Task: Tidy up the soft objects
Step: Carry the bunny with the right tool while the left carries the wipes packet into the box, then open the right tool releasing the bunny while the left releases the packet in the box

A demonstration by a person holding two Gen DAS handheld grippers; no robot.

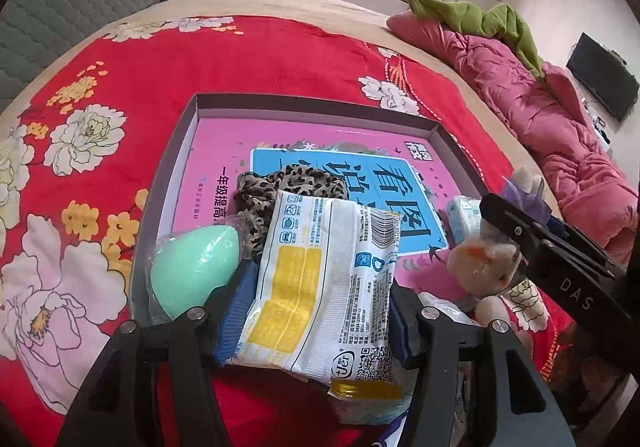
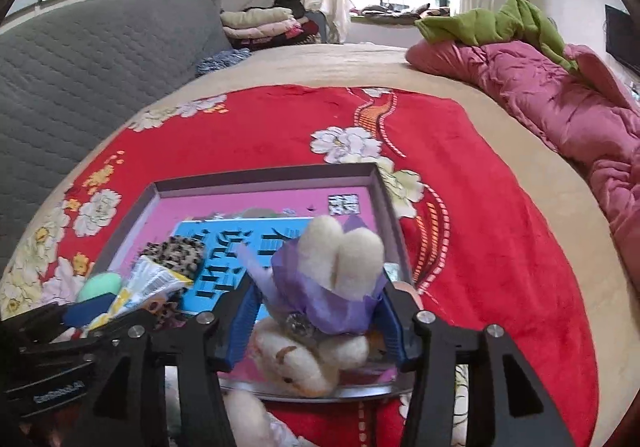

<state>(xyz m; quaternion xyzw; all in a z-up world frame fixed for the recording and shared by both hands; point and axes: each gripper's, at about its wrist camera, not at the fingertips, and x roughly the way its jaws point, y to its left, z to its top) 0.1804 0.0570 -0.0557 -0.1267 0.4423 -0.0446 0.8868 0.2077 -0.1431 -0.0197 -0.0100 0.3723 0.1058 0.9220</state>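
A shallow grey tray [image 1: 312, 101] lies on a red floral blanket [image 1: 120, 67], with a pink and blue book [image 1: 224, 151] flat inside it. My left gripper [image 1: 320, 319] has its blue pads against both sides of a white and yellow tissue packet [image 1: 320, 271] over the tray's near edge. A mint green sponge egg [image 1: 192, 271] and a leopard-print cloth [image 1: 280, 187] lie beside it. My right gripper [image 2: 320, 323] is open around a cream plush rabbit [image 2: 340, 259] in a purple dress. The rabbit rests on the tray's near right rim [image 2: 384, 207], with a gap at the left pad.
A small teal packet [image 1: 464, 219] lies by the tray's right wall. A crumpled pink quilt [image 1: 540, 119] with a green cloth [image 1: 480, 15] on it fills the bed's right side. A grey padded headboard [image 2: 80, 59] and folded clothes [image 2: 264, 23] stand behind.
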